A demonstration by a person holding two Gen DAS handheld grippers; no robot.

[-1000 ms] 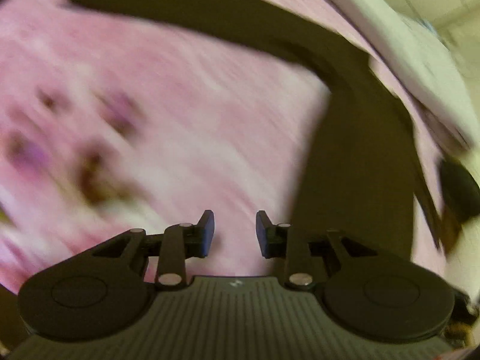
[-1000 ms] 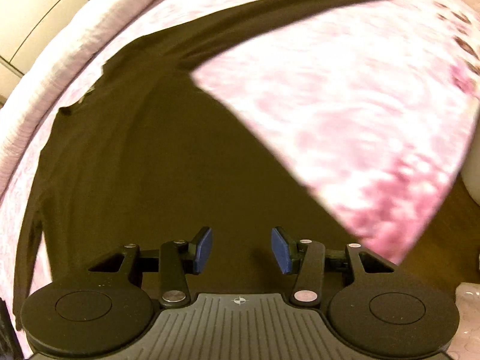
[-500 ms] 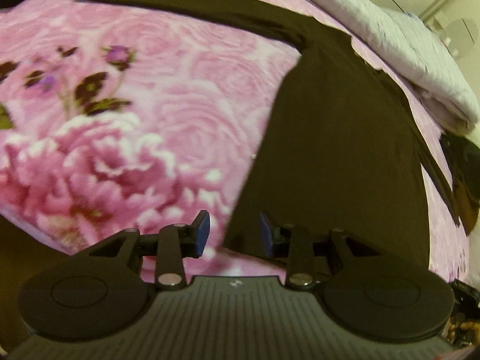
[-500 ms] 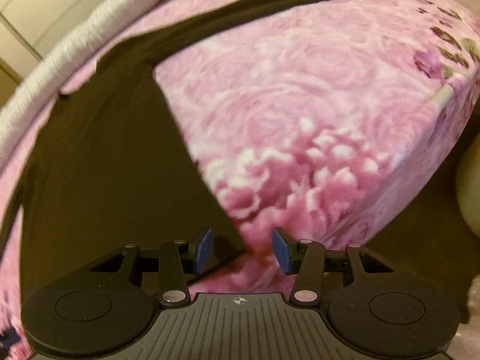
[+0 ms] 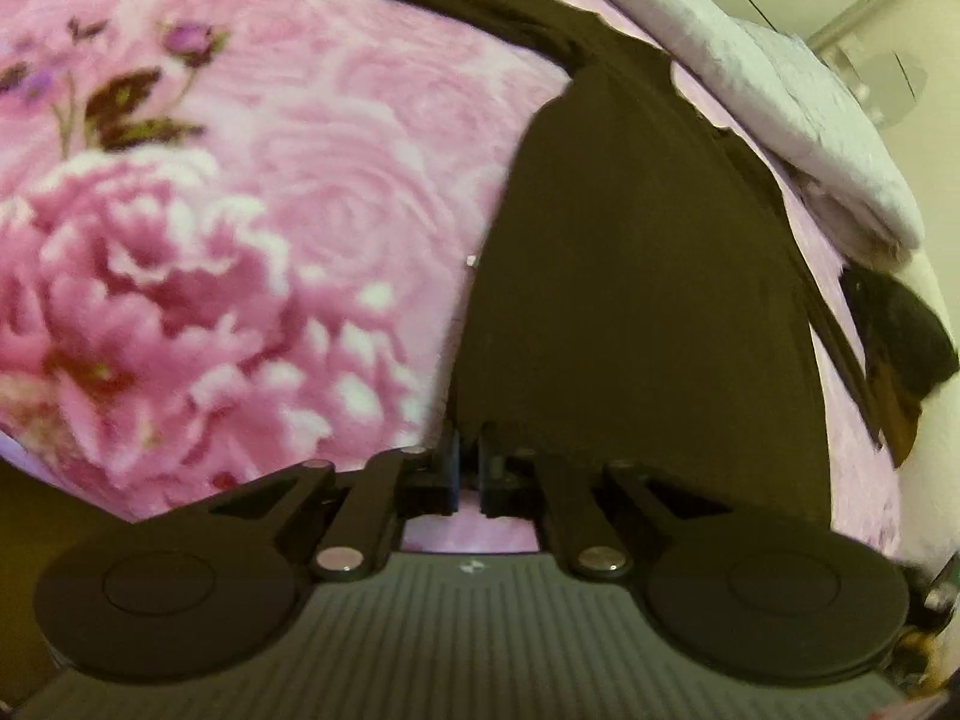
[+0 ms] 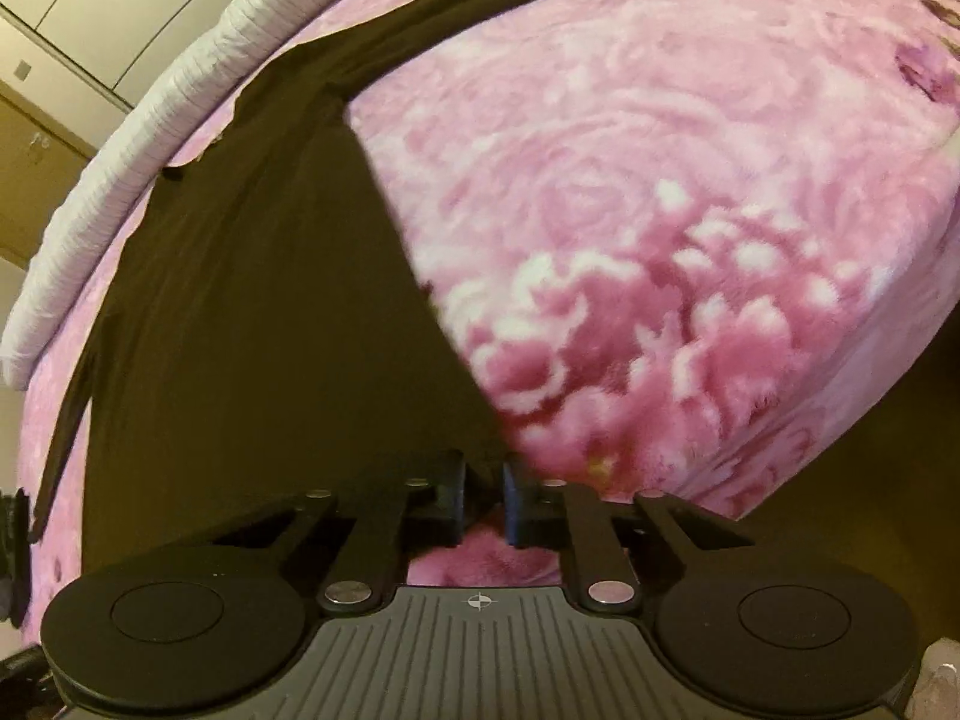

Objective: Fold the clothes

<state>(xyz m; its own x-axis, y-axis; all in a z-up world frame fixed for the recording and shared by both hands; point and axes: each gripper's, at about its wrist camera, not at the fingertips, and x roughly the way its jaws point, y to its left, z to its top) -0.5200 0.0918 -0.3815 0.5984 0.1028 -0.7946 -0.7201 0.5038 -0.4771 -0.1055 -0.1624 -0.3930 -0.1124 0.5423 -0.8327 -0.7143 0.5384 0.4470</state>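
Note:
A dark long-sleeved shirt point(image 5: 630, 300) lies flat on a pink floral bedspread point(image 5: 270, 210), its sleeves spread toward the far side. My left gripper point(image 5: 469, 462) sits at the shirt's near left hem corner, jaws closing down to a narrow slit with the corner pinched between them. In the right wrist view the same shirt point(image 6: 270, 300) fills the left half. There my right gripper point(image 6: 485, 492) is at the near right hem corner, at the bed's edge, its jaws closing with the dark hem between the blue pads.
A white folded quilt point(image 5: 780, 120) runs along the far side of the bed, seen again as the quilt point(image 6: 150, 150) in the right view. A dark crumpled garment point(image 5: 900, 342) lies past the shirt's right sleeve. Pale cupboard panels point(image 6: 90, 0) stand behind. The bed's edge drops to dark floor point(image 6: 870, 450).
Both grippers came down toward the near edge of the bed onto the shirt's hem corners. Their jaws, wide apart before, have drawn together on the fabric.

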